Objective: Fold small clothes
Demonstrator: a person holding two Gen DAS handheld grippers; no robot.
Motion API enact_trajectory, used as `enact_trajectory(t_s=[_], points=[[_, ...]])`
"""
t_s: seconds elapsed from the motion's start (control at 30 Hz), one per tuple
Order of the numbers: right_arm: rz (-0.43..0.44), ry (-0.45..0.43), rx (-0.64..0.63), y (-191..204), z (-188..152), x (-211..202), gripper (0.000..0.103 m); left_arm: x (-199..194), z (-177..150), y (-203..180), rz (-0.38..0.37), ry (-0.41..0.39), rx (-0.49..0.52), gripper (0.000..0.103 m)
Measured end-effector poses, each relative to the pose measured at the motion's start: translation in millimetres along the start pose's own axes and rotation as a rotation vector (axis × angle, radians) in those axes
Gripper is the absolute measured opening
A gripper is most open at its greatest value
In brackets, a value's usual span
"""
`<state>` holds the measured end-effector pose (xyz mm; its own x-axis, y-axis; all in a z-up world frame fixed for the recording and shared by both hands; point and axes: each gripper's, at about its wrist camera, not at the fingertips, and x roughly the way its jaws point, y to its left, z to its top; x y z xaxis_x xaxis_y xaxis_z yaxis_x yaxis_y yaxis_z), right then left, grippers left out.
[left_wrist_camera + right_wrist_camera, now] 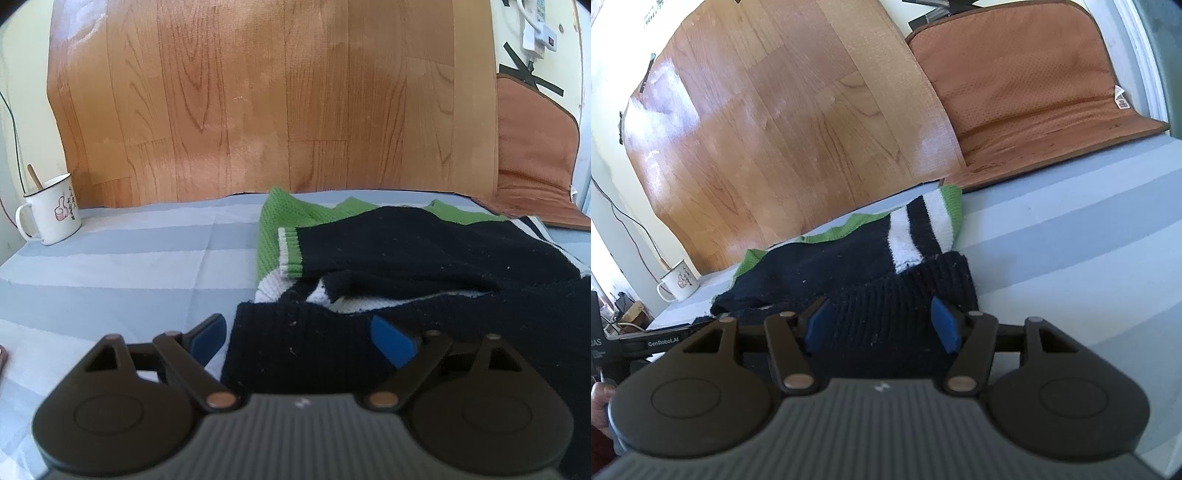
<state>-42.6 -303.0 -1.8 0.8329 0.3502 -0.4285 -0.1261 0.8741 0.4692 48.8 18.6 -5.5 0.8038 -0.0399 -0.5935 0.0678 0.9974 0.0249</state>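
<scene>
A small knitted sweater in black, green and white [424, 254] is lying folded on a bed cover with pale blue and white stripes [122, 266]. It is sitting toward the back edge of the cover, close to a big sheet of wood-look flooring [258, 96] that is leaning up behind the bed. A black sleeve with a green and white cuff [291, 251] is lying across the top of the sweater. The ribbed black hem is facing the cameras at the near side.

The left gripper [306, 339] is sitting low at the left near corner of the sweater. Its jaws are standing wide apart. One blue pad [212, 338] is over the striped cover, just beside the hem, and the other blue pad is over the black knit. The pads are not squeezing the cloth.

The right gripper [882, 325] is sitting at the right near corner of the sweater. Its jaws are open about halfway, and the ribbed hem is lying between the two blue pads [943, 325]. I cannot see them pinching it.

A white metal mug with a dark rim and a wooden stick inside [50, 210] is standing at the far left corner of the cover, well apart from the sweater. A brown padded mat [1027, 85] is leaning at the far right corner. A bit of a person's hand [600, 406] is showing at the left edge of the right wrist view.
</scene>
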Motion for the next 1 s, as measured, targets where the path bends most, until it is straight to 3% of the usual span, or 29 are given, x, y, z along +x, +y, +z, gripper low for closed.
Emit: enact_trajectory(t_s=[0.27, 0.37, 0.43, 0.5, 0.6, 0.77, 0.97, 1.0], points=[[0.060, 0.006, 0.026, -4, 0, -1, 0.074, 0, 1, 1, -0.010, 0.008, 0.001, 0.089], [0.074, 0.010, 0.074, -7, 2, -4, 0.074, -2, 2, 7, -0.077, 0.048, -0.017, 0.089], [0.117, 0.051, 0.083, -9, 11, -9, 0.072, -14, 14, 25, -0.202, 0.081, -0.085, 0.087], [0.167, 0.072, -0.006, -2, 33, -17, 0.072, -33, 35, 45, -0.266, 0.021, -0.112, 0.091], [0.189, 0.102, -0.199, 18, 84, -11, 0.072, -40, 78, 65, -0.174, -0.062, -0.061, 0.098], [0.187, 0.201, -0.337, 39, 146, 68, 0.073, 22, 127, 69, -0.186, 0.015, -0.005, 0.099], [0.098, 0.370, -0.291, 33, 163, 186, 0.073, 118, 132, 60, -0.219, 0.198, -0.044, 0.099], [0.100, 0.390, -0.286, 33, 161, 200, 0.073, 129, 132, 60, -0.234, 0.222, -0.059, 0.095]])
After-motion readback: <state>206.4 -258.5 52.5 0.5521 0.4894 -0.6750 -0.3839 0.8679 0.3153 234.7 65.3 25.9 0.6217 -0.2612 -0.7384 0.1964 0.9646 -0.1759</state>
